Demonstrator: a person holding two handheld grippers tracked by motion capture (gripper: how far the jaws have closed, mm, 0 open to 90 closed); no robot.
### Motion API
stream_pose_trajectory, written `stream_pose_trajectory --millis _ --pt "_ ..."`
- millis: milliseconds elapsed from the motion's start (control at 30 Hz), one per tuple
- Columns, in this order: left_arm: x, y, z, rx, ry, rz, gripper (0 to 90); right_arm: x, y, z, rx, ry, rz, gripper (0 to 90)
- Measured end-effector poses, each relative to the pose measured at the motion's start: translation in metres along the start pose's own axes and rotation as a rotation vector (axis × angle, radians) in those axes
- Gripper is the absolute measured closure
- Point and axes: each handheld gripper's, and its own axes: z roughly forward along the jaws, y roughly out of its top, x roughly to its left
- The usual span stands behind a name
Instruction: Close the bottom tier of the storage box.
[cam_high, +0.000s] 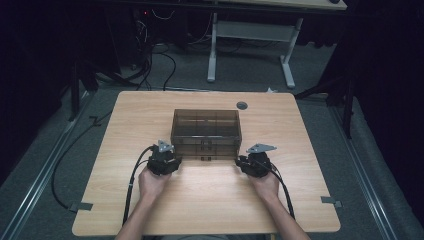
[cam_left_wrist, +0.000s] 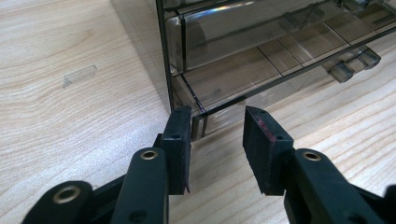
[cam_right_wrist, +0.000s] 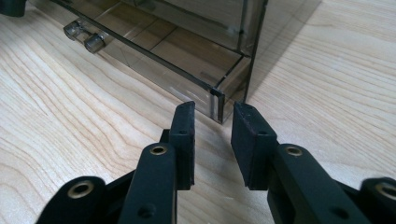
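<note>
Right, I've got the left hand-held gripper (cam_left_wrist: 217, 128) and right hand-held gripper (cam_right_wrist: 214, 123) spread at the smoky drawer box's (cam_high: 206, 129) two front bottom corners, pinching nothing.

The drawer cabinet (cam_left_wrist: 261, 51) runs off both claw views' top edges.

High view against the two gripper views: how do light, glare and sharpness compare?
High view: dim, soft, dark surroundings, the smoky plastic drawer box murky. Left gripper view: bright and sharp, a rainbow glare streak on the box's upper drawer. Right gripper view: bright, the box casting a shadow on the table.
</note>
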Motion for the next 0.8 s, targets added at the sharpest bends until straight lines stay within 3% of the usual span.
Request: stream_pose_trajectory --millis 367,800 --pt "0.0007 -0.0007 -0.0008 0.009 0.005 0.015 65.1 0.0001 0.0010 0.0024 0.001 0.017 0.010 73.9" --pt "-0.0010 -0.0022 -0.0062 0.029 0.000 0.033 66.5 0.0038 0.0040 0.0014 0.012 0.003 -0.028 73.7"
